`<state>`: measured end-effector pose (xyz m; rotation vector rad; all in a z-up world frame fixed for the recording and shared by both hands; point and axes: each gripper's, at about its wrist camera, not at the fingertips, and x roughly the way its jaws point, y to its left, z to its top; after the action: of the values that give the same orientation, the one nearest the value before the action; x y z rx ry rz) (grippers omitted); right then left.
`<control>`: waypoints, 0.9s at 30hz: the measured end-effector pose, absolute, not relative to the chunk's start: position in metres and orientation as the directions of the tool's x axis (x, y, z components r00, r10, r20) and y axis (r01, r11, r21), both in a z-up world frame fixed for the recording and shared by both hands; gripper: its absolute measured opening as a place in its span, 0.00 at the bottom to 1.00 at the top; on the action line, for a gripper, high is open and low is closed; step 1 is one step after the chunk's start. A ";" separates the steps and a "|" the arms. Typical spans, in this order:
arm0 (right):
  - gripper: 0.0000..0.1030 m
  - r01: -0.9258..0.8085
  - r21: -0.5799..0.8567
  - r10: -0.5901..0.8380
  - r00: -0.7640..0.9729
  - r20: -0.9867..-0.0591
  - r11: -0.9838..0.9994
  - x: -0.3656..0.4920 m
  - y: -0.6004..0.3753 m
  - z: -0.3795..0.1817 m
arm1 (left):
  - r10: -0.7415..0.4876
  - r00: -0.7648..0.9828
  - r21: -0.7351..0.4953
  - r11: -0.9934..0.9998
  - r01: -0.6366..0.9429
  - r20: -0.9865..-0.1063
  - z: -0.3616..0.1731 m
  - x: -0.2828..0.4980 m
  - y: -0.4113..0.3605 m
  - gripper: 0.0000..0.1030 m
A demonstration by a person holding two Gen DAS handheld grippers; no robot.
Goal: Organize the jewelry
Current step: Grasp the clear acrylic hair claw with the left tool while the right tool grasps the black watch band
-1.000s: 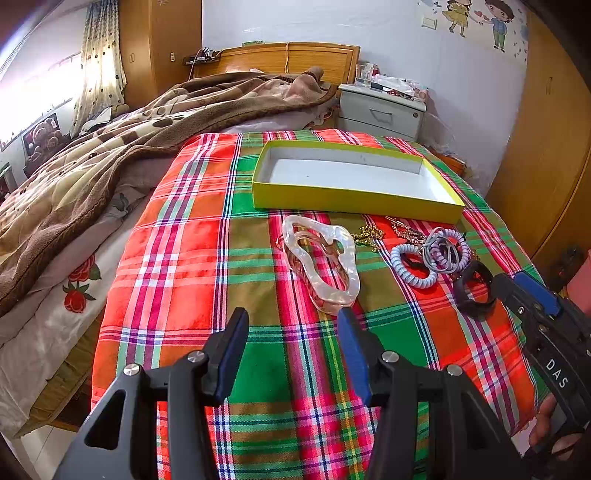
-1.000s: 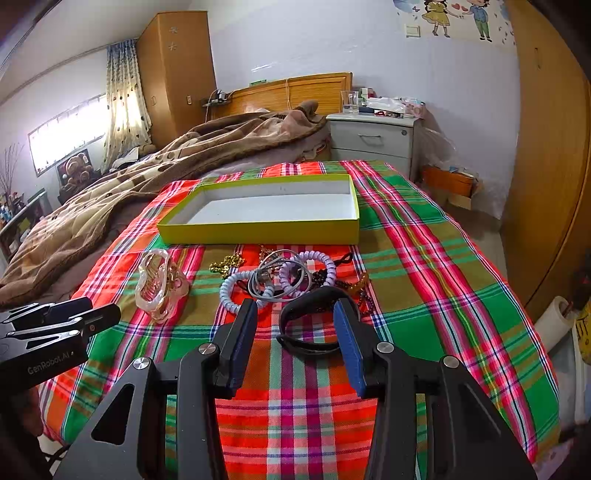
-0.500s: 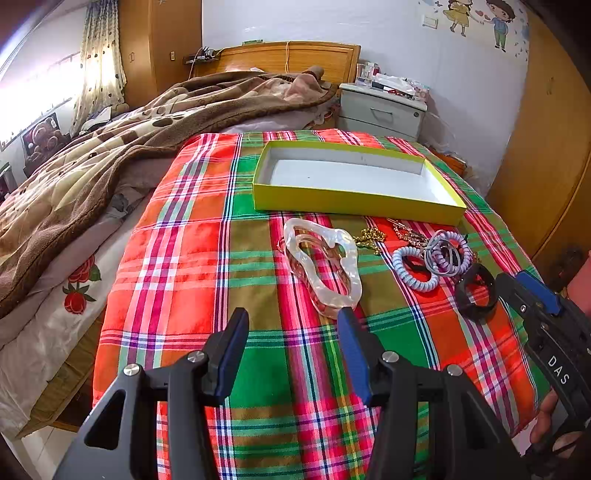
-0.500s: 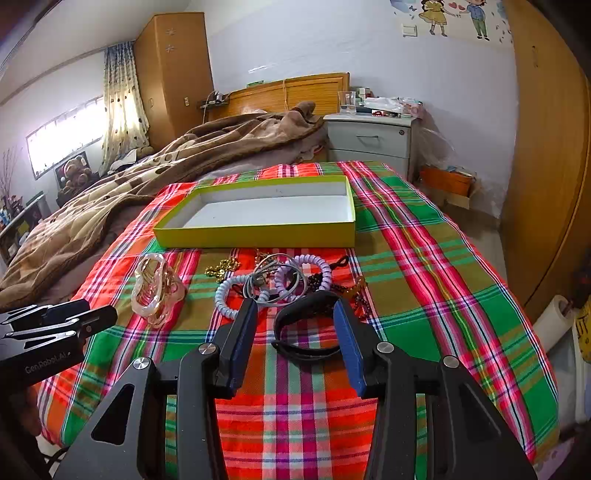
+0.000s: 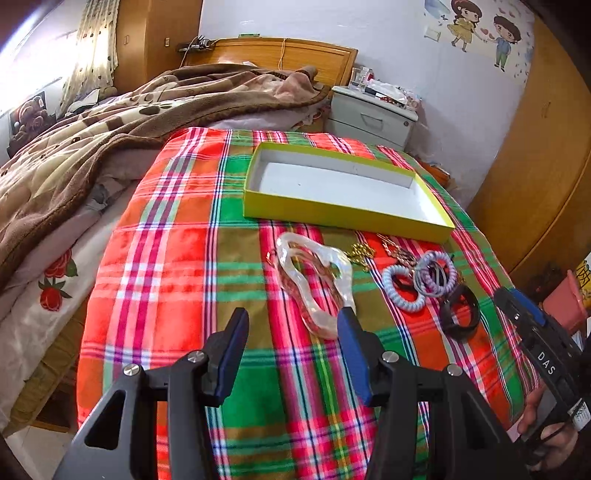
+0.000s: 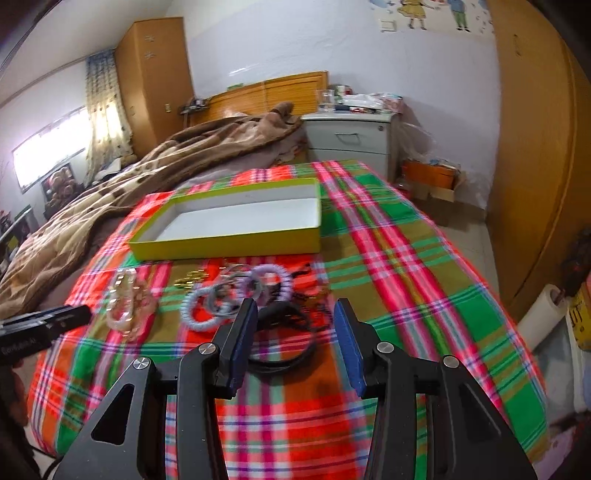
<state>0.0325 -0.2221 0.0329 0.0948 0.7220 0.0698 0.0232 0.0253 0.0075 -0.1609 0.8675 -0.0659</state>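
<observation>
On the bed, a red, green and orange plaid cloth (image 5: 177,258) carries a shallow yellow box (image 5: 343,208) with a white interior, lying open and holding nothing visible. Just in front of the box, a row of jewelry lies on the cloth: a clear, wavy-edged plastic ring piece (image 5: 314,284) at the left, a small gold chain (image 5: 360,253) beside it, a cluster of pale blue and lilac spiral coil bands (image 5: 417,280), and a black band (image 5: 460,314) nearest the right edge.

Left gripper (image 5: 291,332): fingers spread wide, blue pads facing each other, holding nothing; its right fingertip overlaps the near end of the clear ring piece in the left wrist view, though contact cannot be confirmed. Right gripper (image 6: 293,325): fingers likewise spread apart, empty, with the black band (image 6: 284,339) lying on the cloth between and just beyond the tips. The right wrist view is motion-blurred.

Legible writing: white letters "DAS" on the side of the right gripper body (image 5: 546,362); a white brand mark on the left gripper body (image 6: 22,345), too blurred to read with certainty. A hand (image 5: 546,435) grips the right unit's handle. Background: brown blanket (image 5: 92,140), grey nightstand (image 5: 373,118), cartoon wall sticker (image 5: 480,33) of two children.
</observation>
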 end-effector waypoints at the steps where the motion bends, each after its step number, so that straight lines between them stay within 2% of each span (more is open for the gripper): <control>1: 0.43 -0.020 0.113 0.090 0.745 -0.661 0.993 0.033 -0.226 0.031 | -0.133 0.642 -0.175 0.984 -0.003 -0.755 0.008 0.026 0.026 0.50; 6: 0.43 -0.025 0.161 0.133 0.695 -0.707 0.987 0.044 -0.234 0.020 | -0.176 0.596 -0.225 0.974 -0.010 -0.784 0.001 0.043 0.030 0.50; 18: 0.43 -0.097 0.097 0.136 0.625 -0.768 0.991 0.063 -0.216 0.001 | -0.227 0.530 -0.276 0.961 -0.013 -0.817 -0.014 0.072 0.025 0.50; 23: 0.43 -0.116 0.079 0.134 0.605 -0.785 0.990 0.068 -0.213 -0.002 | -0.202 0.488 -0.243 0.970 -0.022 -0.849 -0.024 0.081 0.020 0.50; 27: 0.40 -0.129 0.081 0.144 0.605 -0.783 0.988 0.069 -0.214 -0.002 | -0.075 0.497 -0.110 0.993 -0.043 -0.865 -0.026 0.080 0.019 0.50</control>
<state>0.0688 -0.2145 -0.0023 0.0170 0.9076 0.1579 0.0801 0.0186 -0.0255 -0.1227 1.0516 -0.0193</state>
